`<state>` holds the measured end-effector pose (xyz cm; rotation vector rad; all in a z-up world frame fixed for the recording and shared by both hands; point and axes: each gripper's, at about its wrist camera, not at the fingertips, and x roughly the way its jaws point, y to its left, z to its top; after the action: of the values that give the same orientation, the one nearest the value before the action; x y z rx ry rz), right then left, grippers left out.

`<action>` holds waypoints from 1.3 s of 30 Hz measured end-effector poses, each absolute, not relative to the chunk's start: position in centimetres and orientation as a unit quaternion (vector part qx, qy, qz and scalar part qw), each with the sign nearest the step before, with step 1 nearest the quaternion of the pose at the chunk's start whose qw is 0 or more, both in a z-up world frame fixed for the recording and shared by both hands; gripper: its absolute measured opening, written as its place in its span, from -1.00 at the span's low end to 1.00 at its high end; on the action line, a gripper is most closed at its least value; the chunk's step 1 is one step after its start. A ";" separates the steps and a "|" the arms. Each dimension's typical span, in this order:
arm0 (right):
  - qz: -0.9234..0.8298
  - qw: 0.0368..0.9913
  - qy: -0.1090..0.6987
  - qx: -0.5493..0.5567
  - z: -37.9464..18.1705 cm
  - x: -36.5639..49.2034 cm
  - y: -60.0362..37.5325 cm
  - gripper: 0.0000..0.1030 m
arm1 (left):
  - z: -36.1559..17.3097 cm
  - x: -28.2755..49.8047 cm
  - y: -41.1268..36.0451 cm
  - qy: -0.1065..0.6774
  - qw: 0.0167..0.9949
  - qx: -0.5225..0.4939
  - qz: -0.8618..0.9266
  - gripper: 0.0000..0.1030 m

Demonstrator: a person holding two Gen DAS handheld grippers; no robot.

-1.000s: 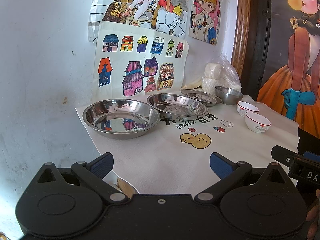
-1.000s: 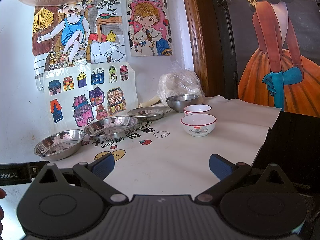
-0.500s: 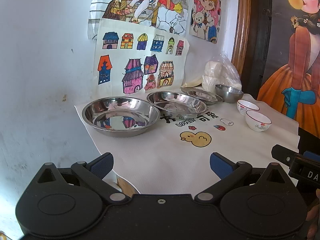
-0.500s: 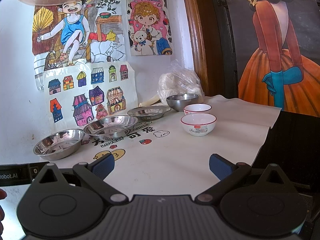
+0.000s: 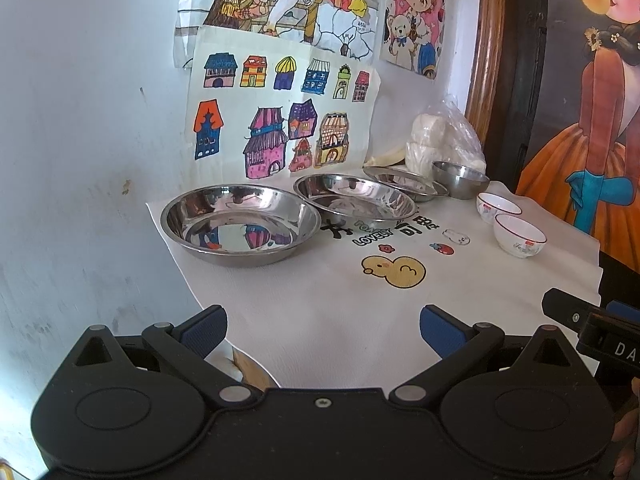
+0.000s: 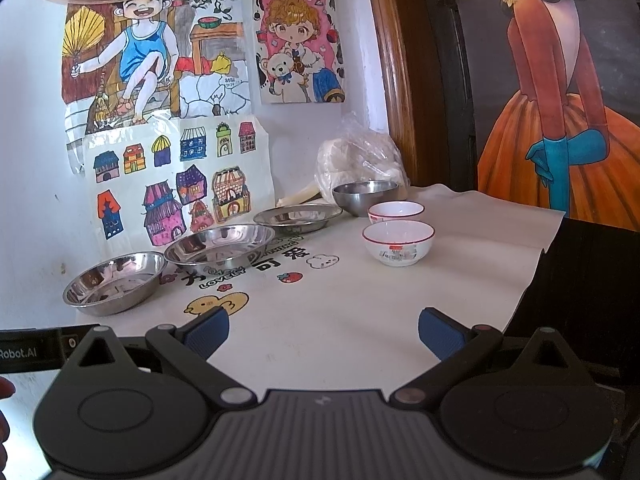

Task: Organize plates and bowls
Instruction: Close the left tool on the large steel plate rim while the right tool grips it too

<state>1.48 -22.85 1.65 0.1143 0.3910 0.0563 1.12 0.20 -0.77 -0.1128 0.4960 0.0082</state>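
Three steel plates stand in a row along the wall on a white printed cloth: a near one (image 5: pixel 240 224) (image 6: pixel 114 282), a middle one (image 5: pixel 354 200) (image 6: pixel 220 246) and a far one (image 5: pixel 406 184) (image 6: pixel 298 216). Behind them is a small steel bowl (image 5: pixel 460 178) (image 6: pixel 364 196). Two white bowls with red rims, one near (image 5: pixel 519 235) (image 6: pixel 398 242) and one far (image 5: pixel 498 206) (image 6: pixel 396 211), stand to the right. My left gripper (image 5: pixel 322 330) is open and empty, above the cloth's front edge. My right gripper (image 6: pixel 323 330) is open and empty, short of the near white bowl.
A clear plastic bag of white stuff (image 5: pixel 444 140) (image 6: pixel 360 156) sits in the back corner. Drawings hang on the white wall (image 5: pixel 80 120) at left. A wooden frame (image 6: pixel 396 80) and a dark painted panel stand at right. The cloth's right edge (image 6: pixel 536 264) drops to a dark surface.
The left wrist view has shifted slightly, so the plates sit a little higher and smaller. The right gripper has barely moved. Both grippers stay open.
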 end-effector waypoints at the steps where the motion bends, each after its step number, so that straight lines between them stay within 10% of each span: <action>1: 0.028 0.979 0.196 0.056 1.7 1.6 -22.8 1.00 | -0.8 1.3 0.3 0.247 0.968 -0.055 0.005 0.99; 39: 0.239 0.928 0.283 0.033 3.8 15.7 -10.3 1.00 | 1.7 18.5 13.8 0.327 0.945 -0.002 0.031 0.98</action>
<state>15.71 -10.32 3.83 0.0682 0.5792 0.4893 18.51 13.75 1.67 -0.0038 0.6656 0.0627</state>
